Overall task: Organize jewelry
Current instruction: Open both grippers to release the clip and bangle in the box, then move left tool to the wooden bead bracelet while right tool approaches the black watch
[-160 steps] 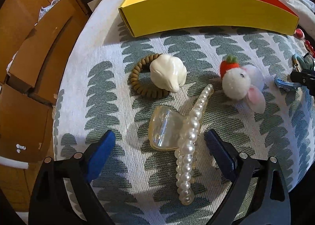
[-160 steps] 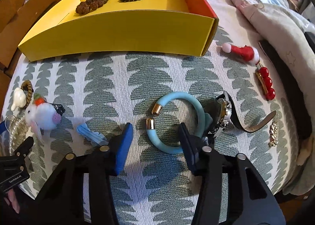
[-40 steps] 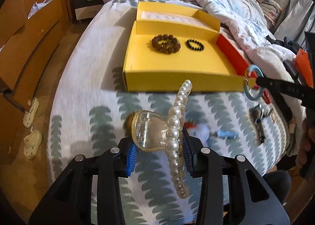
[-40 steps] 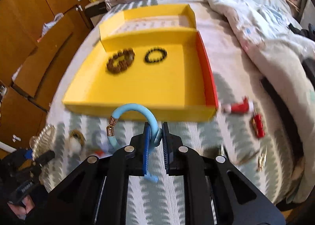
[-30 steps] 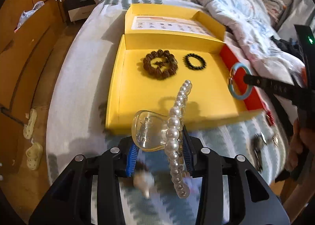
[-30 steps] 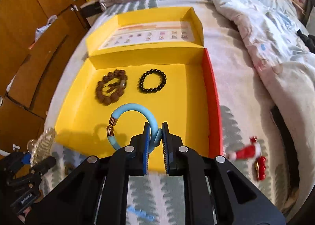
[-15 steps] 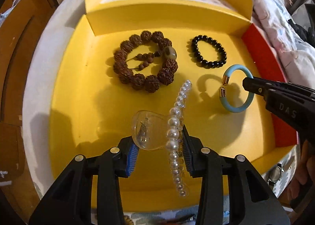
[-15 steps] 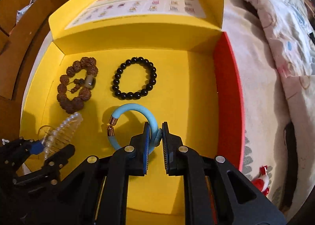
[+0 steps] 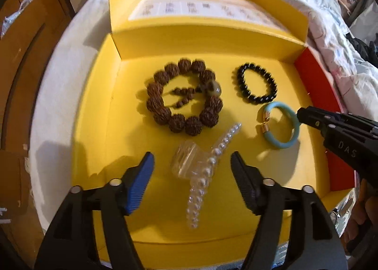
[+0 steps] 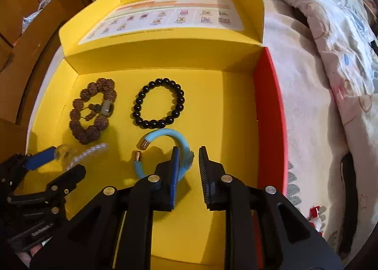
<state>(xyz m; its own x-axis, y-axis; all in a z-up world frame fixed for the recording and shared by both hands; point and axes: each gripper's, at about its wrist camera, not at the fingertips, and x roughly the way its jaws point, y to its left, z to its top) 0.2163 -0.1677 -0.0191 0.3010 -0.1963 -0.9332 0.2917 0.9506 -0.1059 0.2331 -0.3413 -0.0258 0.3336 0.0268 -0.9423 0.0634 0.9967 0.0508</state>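
Observation:
A yellow box lies open on the bed. In it lie a brown bead bracelet and a black bead bracelet. My left gripper is open, its jaws wide on either side of a pearl hair claw that lies on the box floor. My right gripper is open; a light blue bangle lies on the box floor against its left finger.
The box has a red right wall and an upright lid flap with a printed sheet. A rumpled quilt lies to the right. Wooden cabinets stand on the left.
Both grippers have opened. The pearl hair claw and the blue bangle have dropped from their jaws onto the box floor.

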